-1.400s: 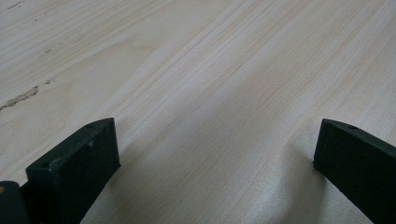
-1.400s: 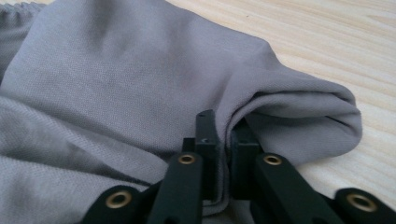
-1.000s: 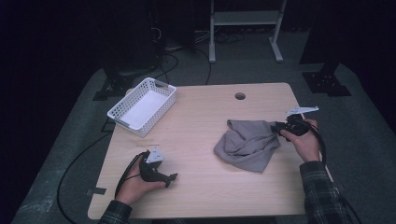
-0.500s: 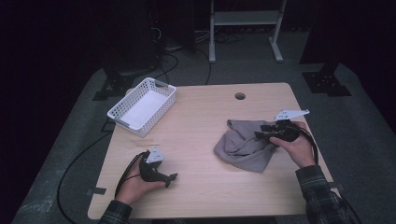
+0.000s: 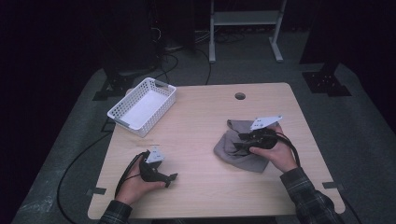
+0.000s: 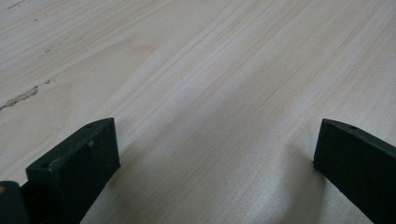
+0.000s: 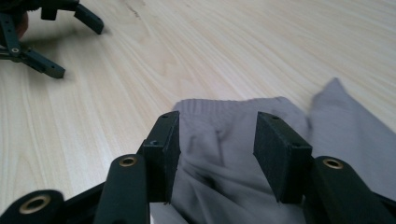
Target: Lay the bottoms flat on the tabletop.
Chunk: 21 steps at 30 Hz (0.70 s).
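Grey knitted cloth garment (image 5: 236, 149), soft fabric with a ribbed hem edge (image 7: 219, 106), lies crumpled and partly folded over itself on the right half of the light wooden table (image 5: 205, 121), well apart from the white basket at the far left corner. One corner sticks up toward the table's far side, the bulk bunches toward the near right. In the right gripper view its ribbed edge lies flat on the wood, folds rising behind it, a flap off to the right.
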Tool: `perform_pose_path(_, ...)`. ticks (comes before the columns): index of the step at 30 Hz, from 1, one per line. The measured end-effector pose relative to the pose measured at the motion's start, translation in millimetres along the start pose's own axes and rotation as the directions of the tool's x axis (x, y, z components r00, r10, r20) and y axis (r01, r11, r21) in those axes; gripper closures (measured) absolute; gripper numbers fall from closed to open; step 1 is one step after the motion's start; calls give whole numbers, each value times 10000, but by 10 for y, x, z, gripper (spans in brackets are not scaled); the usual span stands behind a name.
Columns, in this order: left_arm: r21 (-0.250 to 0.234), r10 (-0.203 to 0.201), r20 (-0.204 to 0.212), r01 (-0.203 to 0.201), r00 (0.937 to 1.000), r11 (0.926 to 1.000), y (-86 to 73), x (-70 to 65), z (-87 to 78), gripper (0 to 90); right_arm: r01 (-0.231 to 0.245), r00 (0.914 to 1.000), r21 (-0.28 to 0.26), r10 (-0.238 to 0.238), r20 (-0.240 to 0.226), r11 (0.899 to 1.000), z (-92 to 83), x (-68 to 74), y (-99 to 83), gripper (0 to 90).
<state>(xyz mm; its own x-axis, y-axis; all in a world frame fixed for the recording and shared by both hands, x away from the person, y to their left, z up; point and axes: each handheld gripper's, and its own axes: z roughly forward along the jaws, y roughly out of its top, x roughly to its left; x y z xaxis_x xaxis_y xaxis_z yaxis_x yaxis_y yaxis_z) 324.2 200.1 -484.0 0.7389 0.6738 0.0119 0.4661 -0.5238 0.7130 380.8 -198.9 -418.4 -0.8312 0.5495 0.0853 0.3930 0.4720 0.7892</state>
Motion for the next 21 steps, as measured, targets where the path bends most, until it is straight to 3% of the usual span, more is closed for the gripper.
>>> perform_pose_path(6,2,4,-1,-4,10000,10000,0,0,0,0,622,9978,959,-641,174,9935,245,70,-63,489)
perform_pose_path(13,23,28,0,-28,10000,10000,0,2,-1,0,1050,9934,1984,-1122,254,9745,448,97,-172,466)
perform_pose_path(17,26,30,-2,-30,10000,10000,0,1,-2,0,910,9948,2062,-986,270,9743,494,103,-211,556)
perform_pose_path(21,25,30,-1,-30,10000,10000,0,2,-1,0,740,9971,1826,-764,61,9804,530,145,-212,656)
